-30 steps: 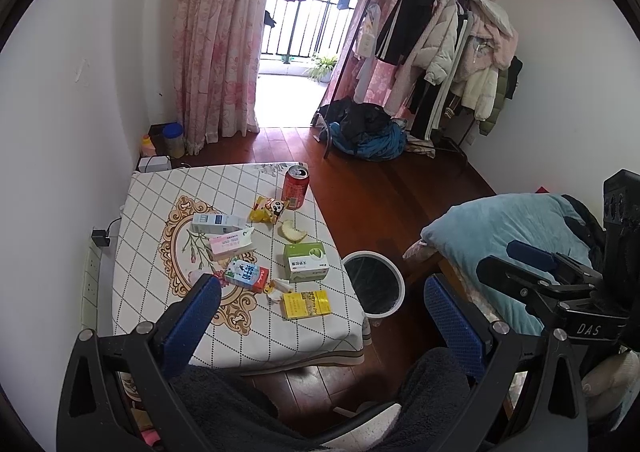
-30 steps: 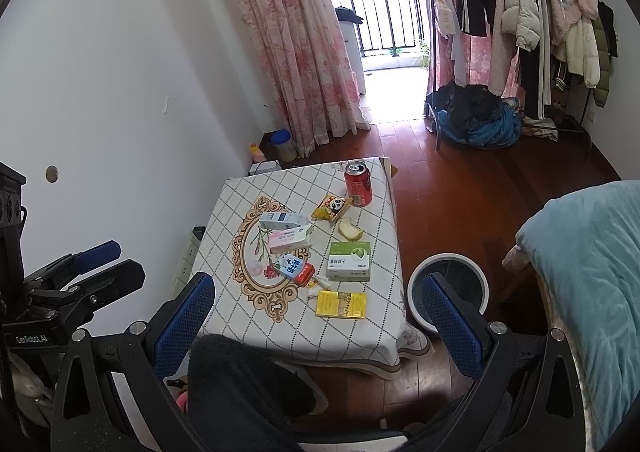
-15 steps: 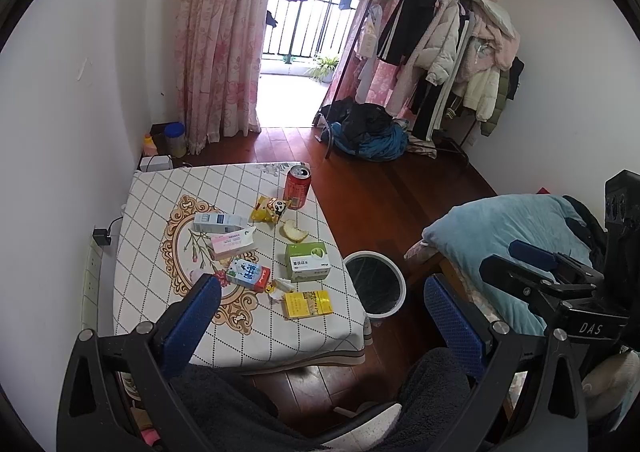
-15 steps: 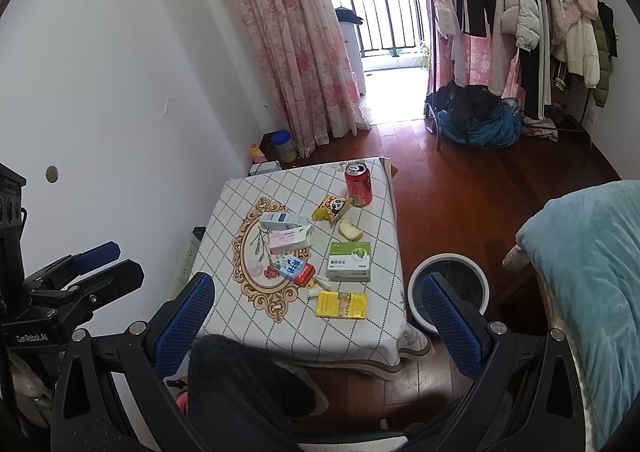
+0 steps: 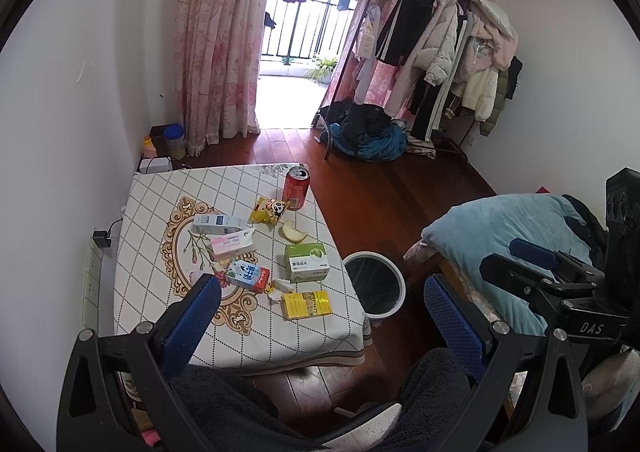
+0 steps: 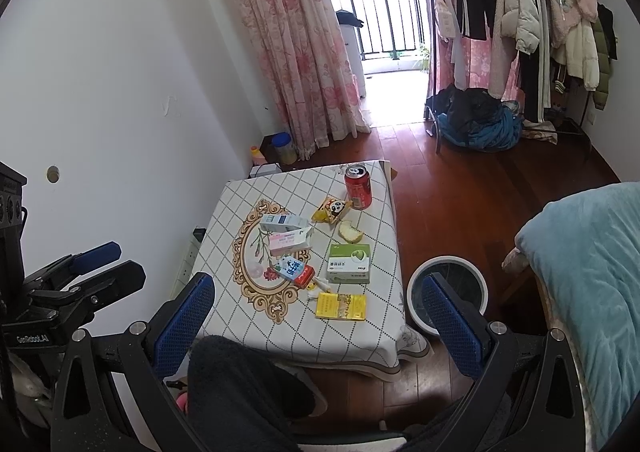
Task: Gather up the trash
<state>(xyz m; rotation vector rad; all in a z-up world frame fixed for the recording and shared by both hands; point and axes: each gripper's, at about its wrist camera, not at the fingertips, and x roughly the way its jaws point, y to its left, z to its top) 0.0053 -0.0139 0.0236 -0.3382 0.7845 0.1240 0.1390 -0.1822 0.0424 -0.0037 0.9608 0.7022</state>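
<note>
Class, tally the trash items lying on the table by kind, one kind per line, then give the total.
Boxes and cartons: 5, among them the green box and yellow box
Drink can: 1
Snack packet: 1
Bitten bread piece: 1
Small crumpled wrapper: 1
Total: 9

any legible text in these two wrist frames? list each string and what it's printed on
"DAS" – white letters on the black body of the right gripper, seen in the left wrist view.
"GenRobot.AI" – white letters on the black body of the left gripper, seen in the right wrist view.
Print on the green-and-white box, flat yellow packet, blue-and-red carton, pink box and red can: too small to read.
</note>
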